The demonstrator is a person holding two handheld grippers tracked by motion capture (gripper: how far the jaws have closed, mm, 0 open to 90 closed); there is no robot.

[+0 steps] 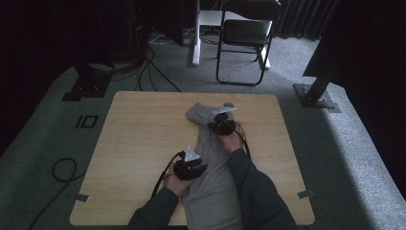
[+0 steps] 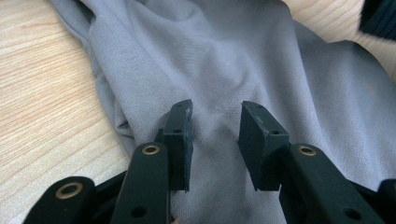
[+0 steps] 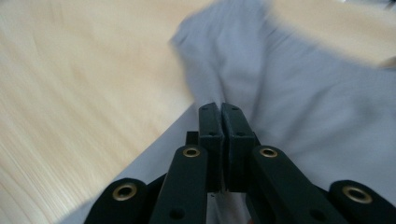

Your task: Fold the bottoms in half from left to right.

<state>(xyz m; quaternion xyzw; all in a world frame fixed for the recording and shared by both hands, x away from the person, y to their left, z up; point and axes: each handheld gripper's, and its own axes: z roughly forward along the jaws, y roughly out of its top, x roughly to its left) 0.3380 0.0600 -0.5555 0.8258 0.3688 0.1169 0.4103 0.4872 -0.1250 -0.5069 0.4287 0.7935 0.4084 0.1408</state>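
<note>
A grey garment [image 1: 210,177] lies along the wooden worktop [image 1: 143,139], running from the near edge toward the middle. Left claw [image 2: 215,135] hovers over it, jaws apart, gripping nothing. Right claw [image 3: 221,140] has its jaws pressed together over the cloth; can't tell if any's pinched.

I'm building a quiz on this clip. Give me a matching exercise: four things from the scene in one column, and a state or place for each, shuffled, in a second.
Things:
1. left gripper
2. right gripper
3. grey garment
4. chair

States or places:
A. stands on the carpet beyond the table
B. jaws pressed together
C. jaws apart over the cloth
D. lies in a long strip toward the table's near edge

Pairs: 1-C, 2-B, 3-D, 4-A
</note>
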